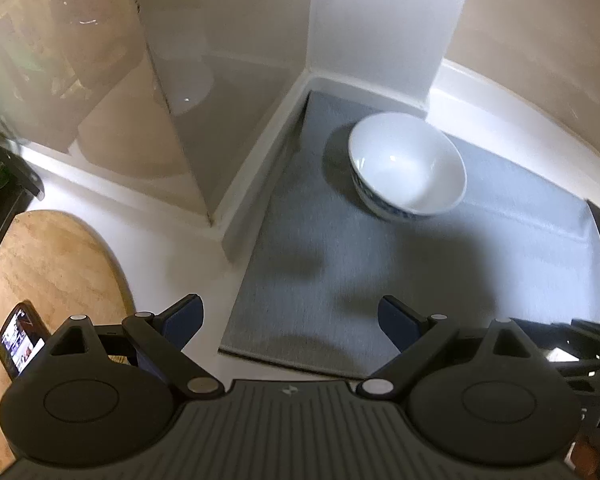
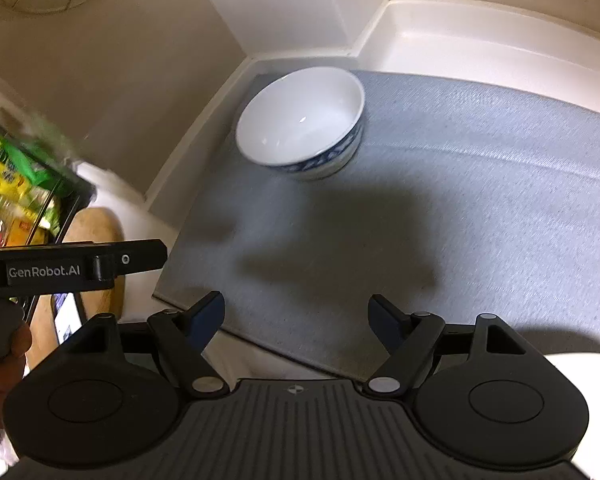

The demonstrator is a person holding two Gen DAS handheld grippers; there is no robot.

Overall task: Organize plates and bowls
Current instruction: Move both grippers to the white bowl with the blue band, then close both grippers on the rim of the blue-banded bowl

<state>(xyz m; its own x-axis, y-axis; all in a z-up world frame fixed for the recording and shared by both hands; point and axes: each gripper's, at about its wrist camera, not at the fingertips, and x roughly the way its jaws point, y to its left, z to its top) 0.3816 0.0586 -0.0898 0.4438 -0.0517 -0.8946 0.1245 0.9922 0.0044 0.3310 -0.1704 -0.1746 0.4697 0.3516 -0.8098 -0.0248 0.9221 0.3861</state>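
Note:
A white bowl [image 1: 408,164] with a blue patterned outside stands upright and empty on a grey mat [image 1: 320,280], near the mat's far corner by the wall. It also shows in the right wrist view [image 2: 300,126] on the mat [image 2: 460,200]. My left gripper [image 1: 290,320] is open and empty, above the mat's near left edge, well short of the bowl. My right gripper [image 2: 296,314] is open and empty over the mat's near edge. The left gripper's body [image 2: 72,266] shows at the left of the right wrist view.
A round wooden board [image 1: 48,272] with a phone [image 1: 20,336] on it lies left of the mat. A white wall column [image 1: 380,28] and skirting border the mat's far side. A black rack with colourful packets [image 2: 20,184] stands at the left. A pale curved edge [image 2: 580,364] shows at the right.

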